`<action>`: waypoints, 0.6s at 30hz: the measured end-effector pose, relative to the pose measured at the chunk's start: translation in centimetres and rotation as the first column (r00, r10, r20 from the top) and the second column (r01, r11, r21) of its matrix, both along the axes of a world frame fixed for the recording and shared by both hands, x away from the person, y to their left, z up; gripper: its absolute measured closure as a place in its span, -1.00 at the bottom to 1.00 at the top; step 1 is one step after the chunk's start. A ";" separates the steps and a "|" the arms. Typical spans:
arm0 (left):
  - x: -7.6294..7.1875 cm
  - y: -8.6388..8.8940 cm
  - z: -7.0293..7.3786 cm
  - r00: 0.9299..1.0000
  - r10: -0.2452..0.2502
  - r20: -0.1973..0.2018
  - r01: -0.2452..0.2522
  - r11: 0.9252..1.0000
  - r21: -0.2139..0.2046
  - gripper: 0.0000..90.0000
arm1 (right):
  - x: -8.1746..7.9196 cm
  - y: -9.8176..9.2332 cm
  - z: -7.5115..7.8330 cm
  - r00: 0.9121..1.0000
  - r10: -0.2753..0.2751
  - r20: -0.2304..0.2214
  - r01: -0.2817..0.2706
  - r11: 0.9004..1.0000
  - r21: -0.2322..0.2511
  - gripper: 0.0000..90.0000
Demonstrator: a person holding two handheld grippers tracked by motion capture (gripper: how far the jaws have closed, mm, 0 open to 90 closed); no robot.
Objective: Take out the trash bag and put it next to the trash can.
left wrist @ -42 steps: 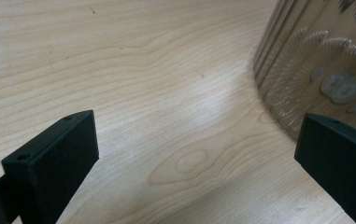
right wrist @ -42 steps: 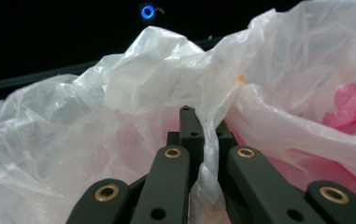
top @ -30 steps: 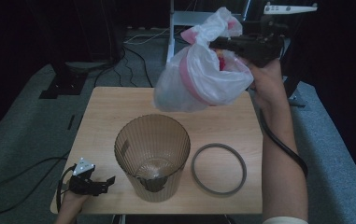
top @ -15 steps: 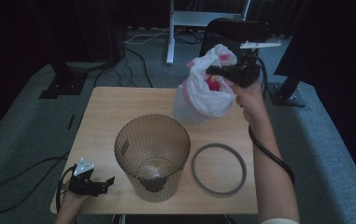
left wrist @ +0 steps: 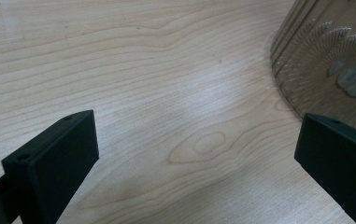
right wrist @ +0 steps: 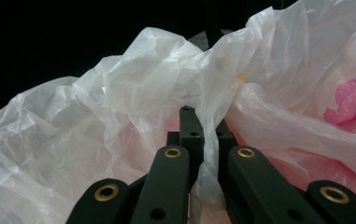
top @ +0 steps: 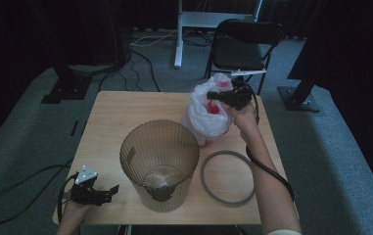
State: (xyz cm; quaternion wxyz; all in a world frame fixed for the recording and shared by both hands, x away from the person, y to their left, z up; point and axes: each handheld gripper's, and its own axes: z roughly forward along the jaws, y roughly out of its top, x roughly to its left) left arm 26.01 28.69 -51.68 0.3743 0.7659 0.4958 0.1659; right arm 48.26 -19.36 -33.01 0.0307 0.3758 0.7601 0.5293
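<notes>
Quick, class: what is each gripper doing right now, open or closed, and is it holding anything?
Left gripper: open, holding nothing, beside the ribbed bin.
Right gripper: closed on the white plastic bag.

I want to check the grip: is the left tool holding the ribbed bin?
No, the left tool stands open over bare table, with the ribbed bin off to one side, apart from its jaws.

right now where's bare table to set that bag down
Free: the far-left tabletop behind the ribbed bin, and the near-left patch between the bin and the left gripper. Crowded: the right side, with the plastic bag and grey ring.
</notes>
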 end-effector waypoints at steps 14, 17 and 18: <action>0.0 -0.4 -0.2 1.000 -0.015 -0.018 0.015 1.000 0.016 -1.00 | 0.8 1.0 -5.1 0.994 0.020 -0.107 -0.023 1.000 -0.019 0.97; 0.0 -0.4 -0.3 1.000 -0.019 -0.023 0.019 1.000 0.014 -1.00 | 0.9 1.0 -6.1 0.992 0.017 -0.123 -0.022 0.999 -0.034 0.96; 0.0 -0.3 -0.3 1.000 -0.018 -0.025 0.019 1.000 0.009 -1.00 | 1.0 1.0 -6.3 0.991 0.020 -0.129 -0.025 0.999 -0.039 0.95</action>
